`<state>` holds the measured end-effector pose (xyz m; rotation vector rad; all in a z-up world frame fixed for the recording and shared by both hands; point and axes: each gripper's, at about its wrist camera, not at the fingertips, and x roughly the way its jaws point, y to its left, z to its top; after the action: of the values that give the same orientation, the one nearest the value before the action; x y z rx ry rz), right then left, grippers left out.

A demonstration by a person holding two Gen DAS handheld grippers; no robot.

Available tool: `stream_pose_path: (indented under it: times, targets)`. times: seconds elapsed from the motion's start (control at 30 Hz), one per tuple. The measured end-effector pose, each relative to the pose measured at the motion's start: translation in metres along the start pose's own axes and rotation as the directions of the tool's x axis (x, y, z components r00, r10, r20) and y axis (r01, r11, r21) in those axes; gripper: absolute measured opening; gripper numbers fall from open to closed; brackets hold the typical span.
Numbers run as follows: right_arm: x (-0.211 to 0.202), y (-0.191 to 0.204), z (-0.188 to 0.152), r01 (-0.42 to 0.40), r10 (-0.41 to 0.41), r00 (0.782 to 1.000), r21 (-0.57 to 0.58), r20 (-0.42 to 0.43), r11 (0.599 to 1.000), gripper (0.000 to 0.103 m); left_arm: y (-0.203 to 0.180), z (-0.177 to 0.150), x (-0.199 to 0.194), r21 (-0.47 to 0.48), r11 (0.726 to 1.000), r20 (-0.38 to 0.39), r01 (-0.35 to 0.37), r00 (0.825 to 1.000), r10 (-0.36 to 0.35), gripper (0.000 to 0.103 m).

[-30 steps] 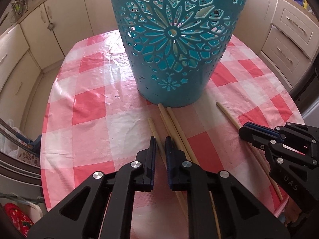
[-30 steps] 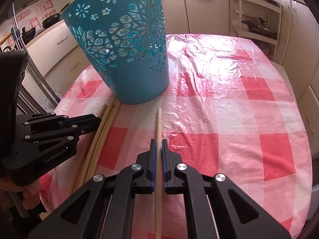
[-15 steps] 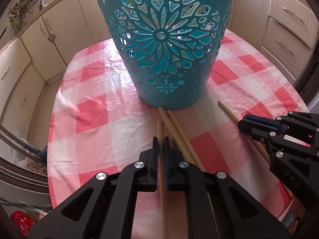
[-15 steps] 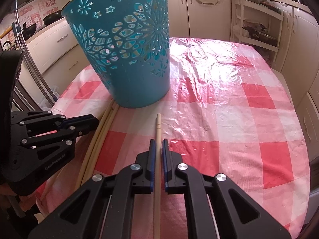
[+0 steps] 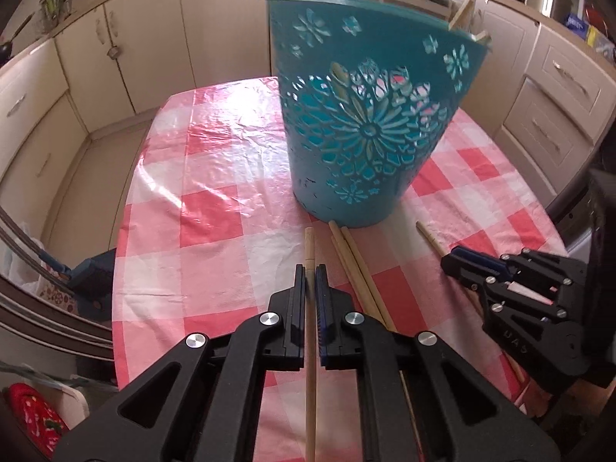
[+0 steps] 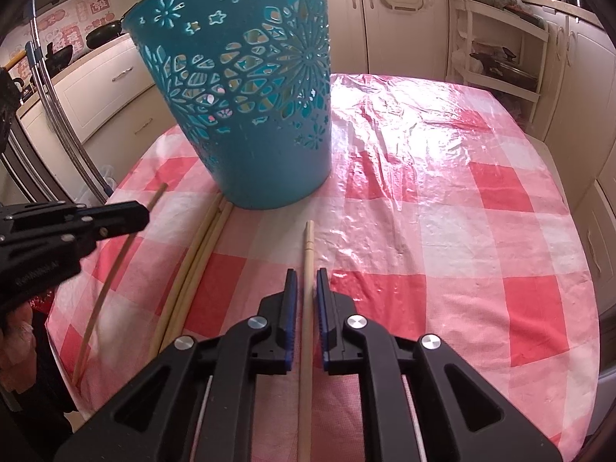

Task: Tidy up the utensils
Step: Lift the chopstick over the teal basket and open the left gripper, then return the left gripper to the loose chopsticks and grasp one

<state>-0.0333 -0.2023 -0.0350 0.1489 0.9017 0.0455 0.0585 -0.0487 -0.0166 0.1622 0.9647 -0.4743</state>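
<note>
Left gripper carries one chopstick while right gripper lets another go

Left gripper [image 5: 310, 269] pinches a wooden chopstick [image 5: 309, 308] between its pads, the stick running straight out past the fingertips toward the basket. In the right wrist view that same stick slants clear of the cloth, so it looks lifted off the counter [image 6: 481, 231]. Right gripper [image 6: 306, 273] has its jaws opening around a second chopstick [image 6: 307, 269]; narrow gaps show on both sides of the stick, so the pads no longer press it, and it seems to lie on the checked cloth.

Just left of that stick, a loose bundle of chopsticks [image 6: 200, 254] lies on the counter with its far ends touching the foot of the teal basket [image 6: 246, 115]. The basket stands upright, far of both grippers, and a couple of stick ends poke above its rim in the left wrist view.

My reading: the pick-up step is in hand, with the left stick ready for delivery. Next, that gripper would need to rise above the tall rim, tip the stick end-down over the opening, and only then release. The right gripper would need a fresh grip before it can follow.
</note>
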Motion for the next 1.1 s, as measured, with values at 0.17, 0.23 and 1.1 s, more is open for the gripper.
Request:
stream_pose_path:
  times: [0.17,0.23,1.1]
  targets:
    - [0.0,0.006,-0.001,0.007,-0.007,1.0,-0.026,0.004,1.0,0.018,0.015,0.001,-0.044,-0.081,0.995,0.076,0.065,0.995,-0.059,0.005]
    - [0.0,0.006,-0.001,0.005,-0.004,1.0,-0.022,0.005,1.0,0.018,0.016,0.007,-0.064,-0.096,0.991,0.122,0.09,0.99,-0.078,0.005]
    - [0.001,0.002,0.0,-0.032,0.032,0.999,-0.003,0.006,0.999,0.026,0.051,0.07,-0.08,-0.229,0.973,0.135,0.022,0.991,0.009,0.006]
